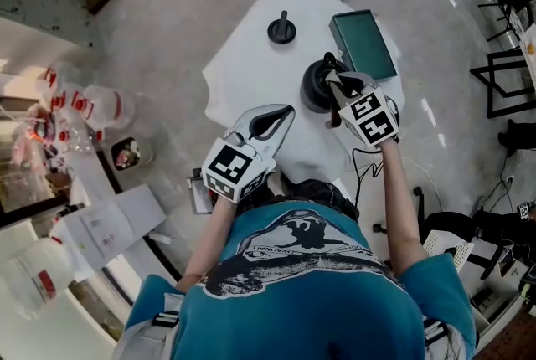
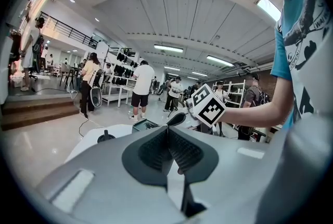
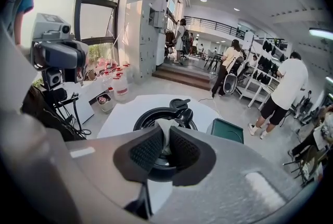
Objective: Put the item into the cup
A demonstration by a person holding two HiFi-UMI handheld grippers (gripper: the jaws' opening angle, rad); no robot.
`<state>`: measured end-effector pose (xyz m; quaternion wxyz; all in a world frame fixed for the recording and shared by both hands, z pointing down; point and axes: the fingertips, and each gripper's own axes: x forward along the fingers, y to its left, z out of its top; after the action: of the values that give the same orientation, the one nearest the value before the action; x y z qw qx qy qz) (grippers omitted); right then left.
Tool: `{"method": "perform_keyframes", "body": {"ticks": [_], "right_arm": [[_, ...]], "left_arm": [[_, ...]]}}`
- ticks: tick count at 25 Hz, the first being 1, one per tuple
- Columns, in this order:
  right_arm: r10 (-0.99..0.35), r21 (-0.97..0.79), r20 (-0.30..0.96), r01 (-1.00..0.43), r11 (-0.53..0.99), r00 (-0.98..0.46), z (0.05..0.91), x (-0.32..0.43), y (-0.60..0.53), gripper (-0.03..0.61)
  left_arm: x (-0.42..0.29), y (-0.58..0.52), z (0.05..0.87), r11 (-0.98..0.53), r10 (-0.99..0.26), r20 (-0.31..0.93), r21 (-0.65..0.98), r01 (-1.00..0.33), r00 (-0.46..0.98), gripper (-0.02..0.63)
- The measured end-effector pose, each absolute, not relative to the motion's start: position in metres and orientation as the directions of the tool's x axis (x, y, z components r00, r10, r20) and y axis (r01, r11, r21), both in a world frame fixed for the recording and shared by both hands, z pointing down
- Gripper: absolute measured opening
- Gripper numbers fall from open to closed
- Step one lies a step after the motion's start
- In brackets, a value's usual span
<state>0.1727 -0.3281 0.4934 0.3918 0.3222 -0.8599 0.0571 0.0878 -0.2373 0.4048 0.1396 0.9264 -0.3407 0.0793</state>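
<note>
A black cup [image 1: 316,87] stands near the middle of the round white table [image 1: 243,57]. My right gripper [image 1: 333,83] hangs just above the cup's mouth. In the right gripper view this gripper [image 3: 166,135] is shut on a small pale item [image 3: 163,127], and the wide black cup [image 3: 151,116] lies directly below it. My left gripper [image 1: 286,110] is shut and holds nothing, above the table's near edge, left of the cup. In the left gripper view its pads [image 2: 156,151] meet, and the right gripper's marker cube [image 2: 208,106] shows beyond them.
A black lid with a knob [image 1: 281,31] lies at the table's far side. A green tray [image 1: 363,43] sits at the far right, next to the cup. Bottles [image 1: 100,105] and a low shelf stand on the floor to the left. People [image 2: 139,90] walk in the background.
</note>
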Motion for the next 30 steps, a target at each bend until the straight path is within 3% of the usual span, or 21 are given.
{"method": "perform_keyframes", "body": {"ticks": [30], "right_arm": [[-0.543,0.075,0.677,-0.687,0.722,-0.496,0.495,0.175,-0.333,0.072]], "left_arm": [[0.077,-0.248,0.415,-0.738,-0.586,0.26,0.22,-0.638,0.768,0.006]]}}
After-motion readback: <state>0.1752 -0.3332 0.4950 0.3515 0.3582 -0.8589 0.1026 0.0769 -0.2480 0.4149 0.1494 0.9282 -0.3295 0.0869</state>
